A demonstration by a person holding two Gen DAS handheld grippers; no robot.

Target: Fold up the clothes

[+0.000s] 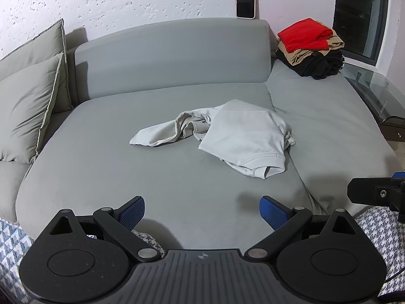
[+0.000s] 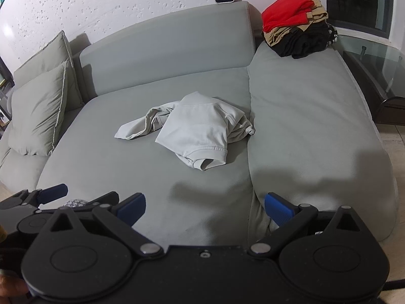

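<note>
A crumpled light grey garment [image 1: 227,136] [image 2: 195,131] lies bunched in the middle of the grey sofa seat [image 1: 114,177] [image 2: 114,167], one part trailing to the left. My left gripper [image 1: 202,214] hovers over the seat's front edge, open and empty, well short of the garment. My right gripper [image 2: 205,209] is also open and empty, near the front edge by the seam between the two cushions. The left gripper [image 2: 76,195] shows at the lower left of the right wrist view. Part of the right tool [image 1: 374,192] shows at the right edge of the left wrist view.
A stack of folded clothes [image 1: 311,48] [image 2: 296,22], red on top, then tan and black, sits at the back right of the sofa. Two grey pillows [image 1: 30,101] [image 2: 38,109] lean at the left. A phone [image 1: 245,1] stands on the backrest. A glass table [image 1: 374,88] is at right.
</note>
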